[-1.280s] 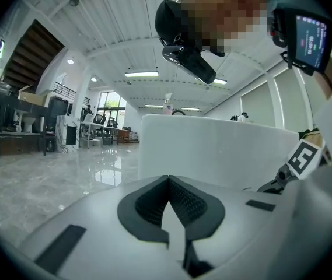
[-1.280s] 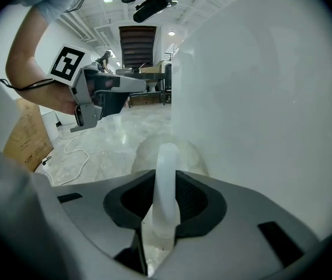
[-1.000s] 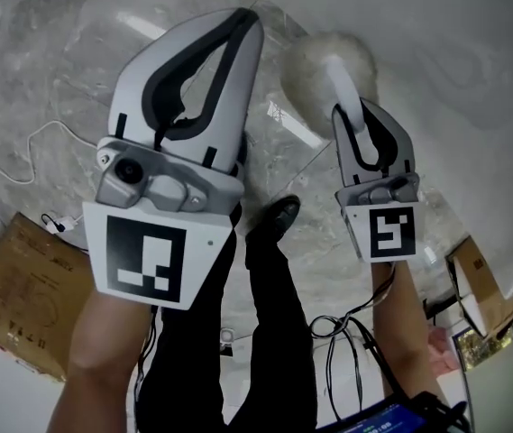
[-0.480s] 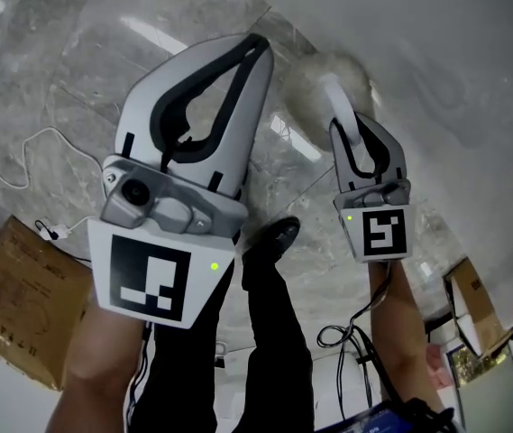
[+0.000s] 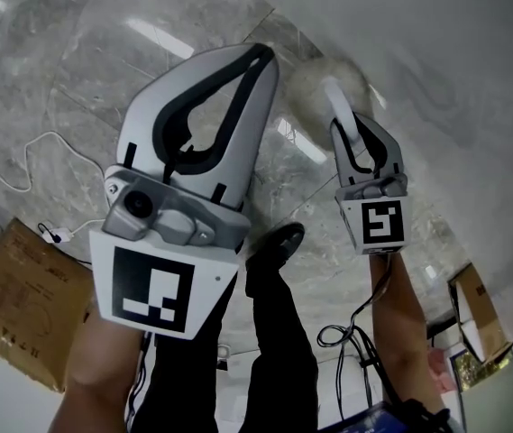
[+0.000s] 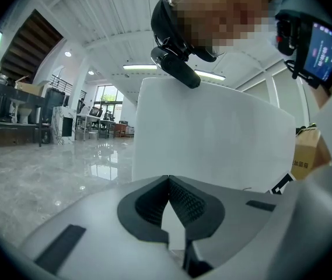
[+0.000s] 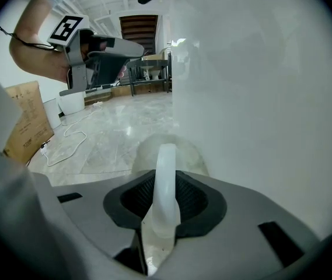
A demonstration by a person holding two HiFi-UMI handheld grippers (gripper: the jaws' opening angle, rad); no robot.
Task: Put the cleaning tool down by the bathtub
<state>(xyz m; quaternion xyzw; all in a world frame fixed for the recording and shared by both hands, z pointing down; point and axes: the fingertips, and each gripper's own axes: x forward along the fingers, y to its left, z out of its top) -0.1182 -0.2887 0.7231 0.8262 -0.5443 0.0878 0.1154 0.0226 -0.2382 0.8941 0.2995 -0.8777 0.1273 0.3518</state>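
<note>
Basically got the right claw [image 7: 164, 186] clamped on the white handle of the cleaning tool [image 7: 166, 156], angled downward. Seeing its fluffy head out past the tips, low over the marble floor [image 5: 49, 79] and right beside the white bathtub [image 5: 454, 79] wall; can't tell if touching either. Got the left claw [image 6: 168, 181] clenched shut on nothing, up beside the other one.

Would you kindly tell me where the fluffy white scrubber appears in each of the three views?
Head view: the scrubber is upper centre-right, with its handle in the right tool.
Left gripper view: not in it.
Right gripper view: lower centre, with the handle clamped between the jaws and the fluffy head just beyond.
Shared landmark: the marble floor.
</note>
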